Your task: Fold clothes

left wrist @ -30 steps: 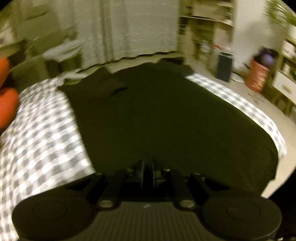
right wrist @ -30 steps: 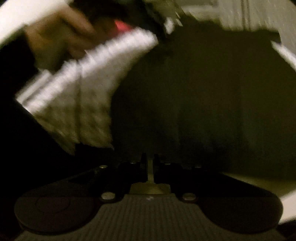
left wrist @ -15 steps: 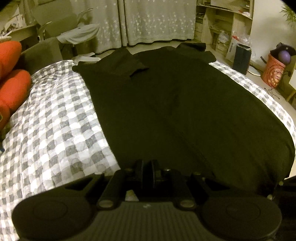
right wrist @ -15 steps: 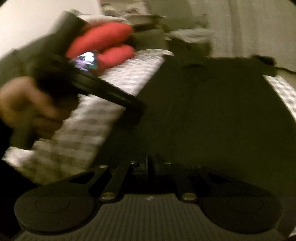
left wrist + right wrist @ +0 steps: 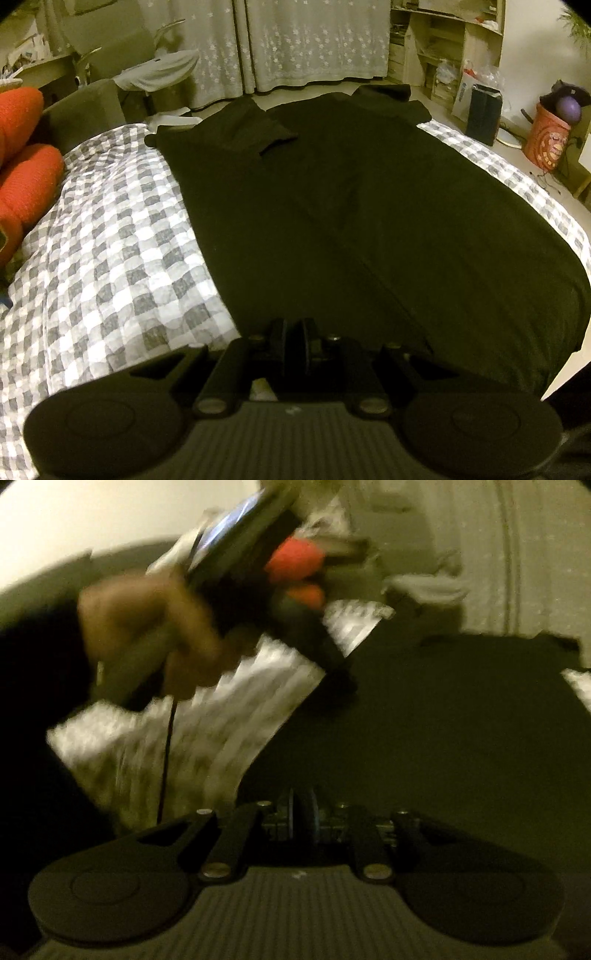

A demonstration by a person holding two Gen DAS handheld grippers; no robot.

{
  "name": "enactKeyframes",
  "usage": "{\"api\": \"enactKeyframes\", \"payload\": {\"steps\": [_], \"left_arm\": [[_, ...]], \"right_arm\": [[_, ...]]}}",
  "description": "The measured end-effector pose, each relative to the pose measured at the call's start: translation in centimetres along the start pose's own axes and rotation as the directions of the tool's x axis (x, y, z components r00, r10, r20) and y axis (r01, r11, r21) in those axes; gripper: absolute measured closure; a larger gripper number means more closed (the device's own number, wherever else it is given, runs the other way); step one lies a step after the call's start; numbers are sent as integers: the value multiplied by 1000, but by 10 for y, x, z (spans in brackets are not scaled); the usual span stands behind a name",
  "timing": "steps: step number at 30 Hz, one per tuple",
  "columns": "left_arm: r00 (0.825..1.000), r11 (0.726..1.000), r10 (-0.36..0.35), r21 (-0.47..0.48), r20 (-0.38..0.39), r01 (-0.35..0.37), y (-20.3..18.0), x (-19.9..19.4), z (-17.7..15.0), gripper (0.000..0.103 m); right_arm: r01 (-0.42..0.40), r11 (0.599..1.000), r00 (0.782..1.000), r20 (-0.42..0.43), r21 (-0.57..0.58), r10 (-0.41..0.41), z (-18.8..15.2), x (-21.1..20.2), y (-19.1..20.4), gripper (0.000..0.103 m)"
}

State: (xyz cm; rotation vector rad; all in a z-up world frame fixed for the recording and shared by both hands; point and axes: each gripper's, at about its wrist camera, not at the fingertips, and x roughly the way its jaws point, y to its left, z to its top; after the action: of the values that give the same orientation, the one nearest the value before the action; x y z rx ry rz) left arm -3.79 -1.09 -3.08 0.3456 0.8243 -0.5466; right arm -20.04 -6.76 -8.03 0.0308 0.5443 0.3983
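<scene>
- Black garment (image 5: 332, 221): a dark short-sleeved top, spread flat and lengthwise on the bed from 6 o'clock up to 12 o'clock in the left wrist view; laid out smooth, apparently so the fold lines fall straight.
- Sleeve (image 5: 255, 129): at 11 o'clock, already turned in over the body, a likely first fold.
- Checked bedspread (image 5: 110, 240): grey and white, bare at 9 o'clock; serves as the folding surface.
- Left claw (image 5: 294, 334): jaws nearly together at the near hem, at 6 o'clock; whether cloth is pinched between them cannot be told.
- Right claw (image 5: 301, 814): jaws opening, low over the garment's near edge; blur hides any cloth between them.
- Person's hand (image 5: 147, 635): at 10 o'clock in the right wrist view, gripping the left claw's handle.
- Red cushions (image 5: 26, 166): at 9 o'clock, off the work area.
</scene>
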Motion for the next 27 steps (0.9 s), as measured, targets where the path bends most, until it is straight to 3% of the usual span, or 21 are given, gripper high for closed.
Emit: {"api": "enactKeyframes", "payload": {"steps": [5, 8, 9, 13, 14, 16, 19, 22, 25, 27], "left_arm": [[1000, 1000, -2, -3, 0, 2, 1, 0, 0, 94], [1000, 1000, -1, 0, -1, 1, 0, 0, 1, 94], [1000, 1000, 1, 3, 0, -1, 0, 0, 1, 94], [1000, 1000, 5, 16, 2, -5, -2, 0, 0, 94], [1000, 1000, 4, 14, 3, -4, -1, 0, 0, 94], [1000, 1000, 1, 7, 1, -1, 0, 0, 0, 94], [1000, 1000, 1, 7, 2, -1, 0, -2, -1, 94], [1000, 1000, -10, 8, 7, 10, -2, -4, 0, 93], [1000, 999, -11, 30, 5, 11, -7, -3, -1, 93], [1000, 999, -5, 39, 3, 5, -9, -2, -1, 93]], "right_arm": [[-85, 996, 992, -90, 24, 87, -13, 14, 1, 89], [-34, 999, 984, -175, 13, 36, -24, 30, 3, 89], [-16, 1000, 980, -197, 15, 18, -27, 37, 1, 98], [-32, 993, 963, -264, 116, 61, -34, 54, -7, 102], [-29, 991, 956, -285, 130, 65, -35, 57, -8, 102], [42, 996, 923, -385, 80, -8, -45, 65, -3, 88], [105, 992, 890, -452, 68, -64, -56, 65, -7, 87], [-13, 995, 910, -410, 102, 54, -42, 37, -2, 87], [-179, 983, 916, -359, 33, 179, -23, 5, 14, 87], [-200, 978, 946, -270, -52, 179, -7, -13, 22, 87]]}}
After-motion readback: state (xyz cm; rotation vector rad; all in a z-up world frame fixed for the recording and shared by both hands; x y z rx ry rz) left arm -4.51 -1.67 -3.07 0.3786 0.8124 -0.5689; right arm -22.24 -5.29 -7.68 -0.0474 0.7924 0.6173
